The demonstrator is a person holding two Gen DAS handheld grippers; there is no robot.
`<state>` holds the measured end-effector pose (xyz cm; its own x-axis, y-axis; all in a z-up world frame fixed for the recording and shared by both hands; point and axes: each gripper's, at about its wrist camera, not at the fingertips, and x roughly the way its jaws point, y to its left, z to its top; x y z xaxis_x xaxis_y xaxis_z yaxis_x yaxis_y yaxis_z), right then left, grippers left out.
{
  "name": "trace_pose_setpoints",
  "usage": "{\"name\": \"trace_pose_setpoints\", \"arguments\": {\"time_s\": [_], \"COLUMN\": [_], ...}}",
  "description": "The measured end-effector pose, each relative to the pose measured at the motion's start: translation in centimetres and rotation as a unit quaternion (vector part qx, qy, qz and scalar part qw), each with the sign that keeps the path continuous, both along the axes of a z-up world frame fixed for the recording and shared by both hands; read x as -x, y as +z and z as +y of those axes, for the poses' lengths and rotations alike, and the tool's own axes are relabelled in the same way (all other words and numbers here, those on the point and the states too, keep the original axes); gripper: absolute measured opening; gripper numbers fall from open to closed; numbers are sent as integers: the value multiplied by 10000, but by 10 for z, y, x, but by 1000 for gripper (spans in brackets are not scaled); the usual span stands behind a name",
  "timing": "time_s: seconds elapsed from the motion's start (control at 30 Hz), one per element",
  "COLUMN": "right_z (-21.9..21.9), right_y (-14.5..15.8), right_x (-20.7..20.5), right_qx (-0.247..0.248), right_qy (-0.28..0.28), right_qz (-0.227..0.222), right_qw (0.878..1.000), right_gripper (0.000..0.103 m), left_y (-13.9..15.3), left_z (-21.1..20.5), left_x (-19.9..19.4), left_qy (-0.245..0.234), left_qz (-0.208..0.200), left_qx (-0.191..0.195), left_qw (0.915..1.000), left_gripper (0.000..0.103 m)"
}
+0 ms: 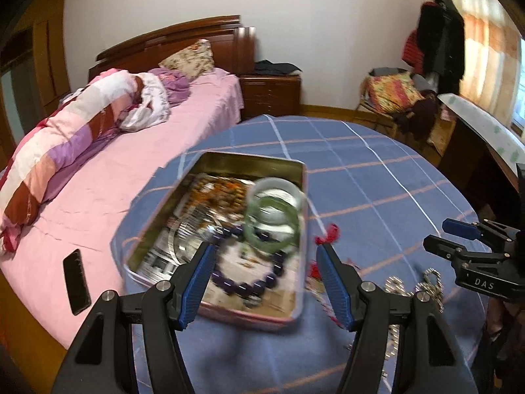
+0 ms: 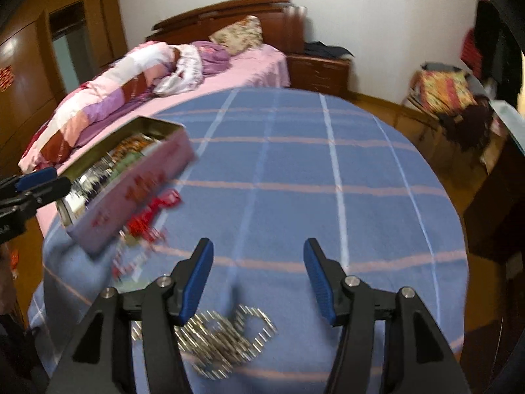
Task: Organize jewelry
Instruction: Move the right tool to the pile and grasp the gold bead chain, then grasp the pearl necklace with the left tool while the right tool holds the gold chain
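Left wrist: one tin (image 1: 297, 177); two green bangles (image 1: 272, 226).

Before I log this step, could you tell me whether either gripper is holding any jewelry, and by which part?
Nothing is held: the left gripper is open above the tin, and the right gripper is open over the silver chain.

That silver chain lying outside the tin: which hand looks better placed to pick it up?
Probably the right: the silver chain lies just under the open right gripper, while the left gripper hovers over the tin.
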<state>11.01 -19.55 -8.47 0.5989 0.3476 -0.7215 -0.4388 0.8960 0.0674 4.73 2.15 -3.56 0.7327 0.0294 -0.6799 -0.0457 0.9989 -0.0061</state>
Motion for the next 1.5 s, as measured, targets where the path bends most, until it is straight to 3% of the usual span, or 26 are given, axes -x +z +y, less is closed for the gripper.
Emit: {"name": "trace_pose_setpoints", "arguments": {"time_s": [0.23,0.57,0.63,0.7,0.77,1.0,1.2,1.27,1.5], "right_z": [-23,10,7,3,-3,-24,-17,-15,-19], "right_y": [-8,-27,-29,-28,-27,-26,-28,-28,-29], "right_x": [16,40,40,37,34,15,7,8,9], "right_qx": [5,393,346,399,486,423,437,448,394], "right_qy": [-164,588,586,507,345,-158,-135,-119,-98], "right_qz": [82,150,102,40,-56,-130,-142,-176,-205], "right_qw": [9998,9974,9976,9979,9982,9989,9989,9988,9990], "right_gripper": [59,57,49,23,15,13,13,14,16], "left_y": [-10,-17,-17,-17,-17,-18,-22,-27,-46], "left_z": [-21,-18,-18,-19,-21,-39,-62,-67,-71], "left_x": [7,12,12,12,13,9,-2,-11,-33], "left_qy": [-73,56,54,24,-25,-290,-600,-651,-680], "left_qz": [57,160,167,169,142,148,179,288,668], "left_qx": [-153,-61,-32,-2,4,-104,-273,-287,-155], "left_qw": [9998,9998,9998,9999,9999,9994,9977,9971,9953], "left_gripper": [65,65,65,65,65,65,64,54,43]}}
